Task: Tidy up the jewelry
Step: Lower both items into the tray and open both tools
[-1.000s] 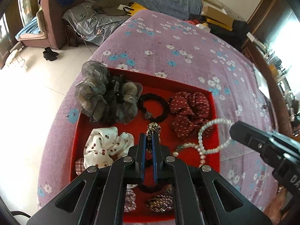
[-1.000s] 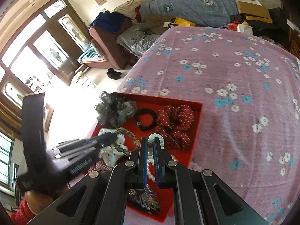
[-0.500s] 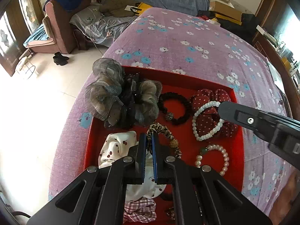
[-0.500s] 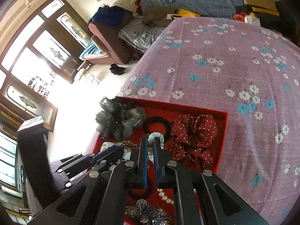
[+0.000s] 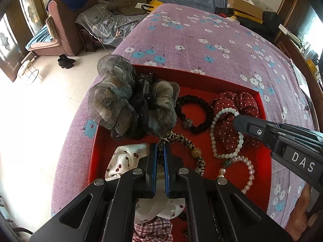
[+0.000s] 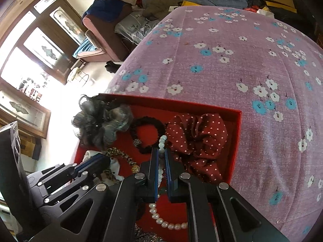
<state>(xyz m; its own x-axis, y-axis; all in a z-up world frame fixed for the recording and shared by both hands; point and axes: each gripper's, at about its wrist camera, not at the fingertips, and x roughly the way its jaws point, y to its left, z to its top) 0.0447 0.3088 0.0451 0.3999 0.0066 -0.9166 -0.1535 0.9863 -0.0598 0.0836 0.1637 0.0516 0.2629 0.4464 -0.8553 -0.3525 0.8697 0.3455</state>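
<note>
Beaded, light & slippery, the bracelet (image 6: 161, 147) over the red tray (image 6: 236, 141) sits pinched between right gripper (image 6: 160, 153) fingers, left gripper (image 5: 160, 151) nipping soft leopard hair tie (image 5: 181, 139); grip strands, not single beads.

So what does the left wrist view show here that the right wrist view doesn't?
Only the left wrist view shows the whole jade-coloured bead bracelet draped over the polka-dot scrunchie, plus the checked scrunchie. Only the right wrist view shows the right gripper with its jaws shut on those beads. Both share the red tray, black hair tie and the left gripper pinching the leopard-print band.
</note>
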